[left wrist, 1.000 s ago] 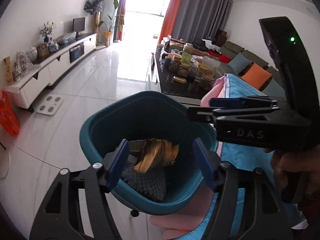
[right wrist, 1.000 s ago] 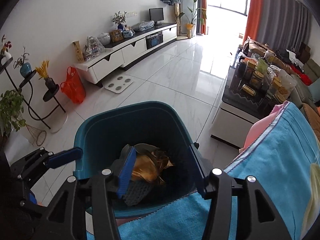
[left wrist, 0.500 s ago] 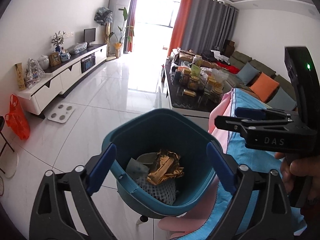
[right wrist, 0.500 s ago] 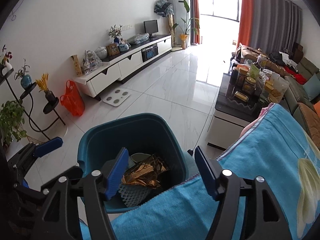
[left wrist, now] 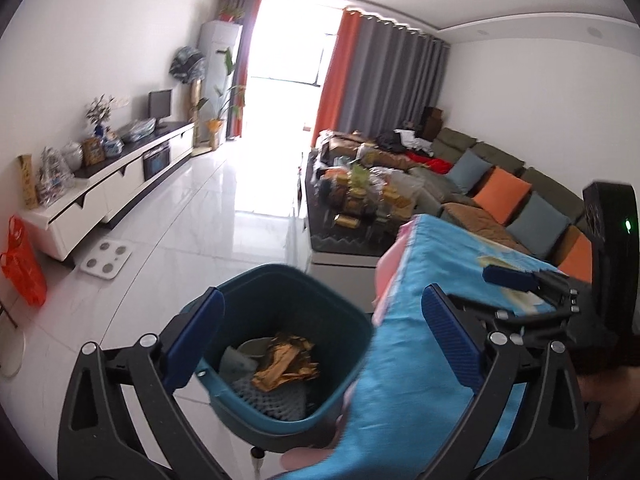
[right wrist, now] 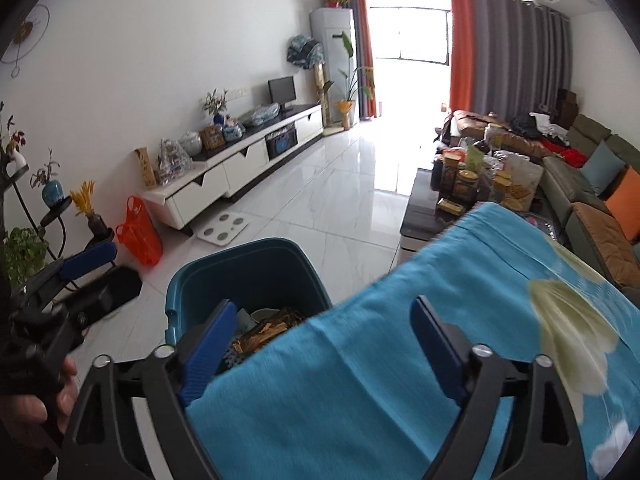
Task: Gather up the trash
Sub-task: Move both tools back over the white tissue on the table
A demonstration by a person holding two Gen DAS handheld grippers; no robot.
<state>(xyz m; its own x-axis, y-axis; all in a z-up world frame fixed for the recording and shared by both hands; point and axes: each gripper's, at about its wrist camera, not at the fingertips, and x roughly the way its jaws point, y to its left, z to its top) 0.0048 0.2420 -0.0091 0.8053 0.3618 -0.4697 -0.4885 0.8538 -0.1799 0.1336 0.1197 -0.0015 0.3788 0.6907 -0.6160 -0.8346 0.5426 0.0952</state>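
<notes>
both jaws have just been opening; the left hand-held gripper (left wrist: 322, 340) and right hand-held gripper (right wrist: 320, 344) are spread wide, nothing held. gold wrapper (left wrist: 286, 364) is seen in the bin (left wrist: 256, 280) below them: drop judged done.

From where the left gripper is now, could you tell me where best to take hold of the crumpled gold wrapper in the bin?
Grip the gold wrapper by its raised crumpled folds on top, coming straight down through the open mouth of the teal bin. It lies loose on the other trash, and the bin walls block any sideways approach.
</notes>
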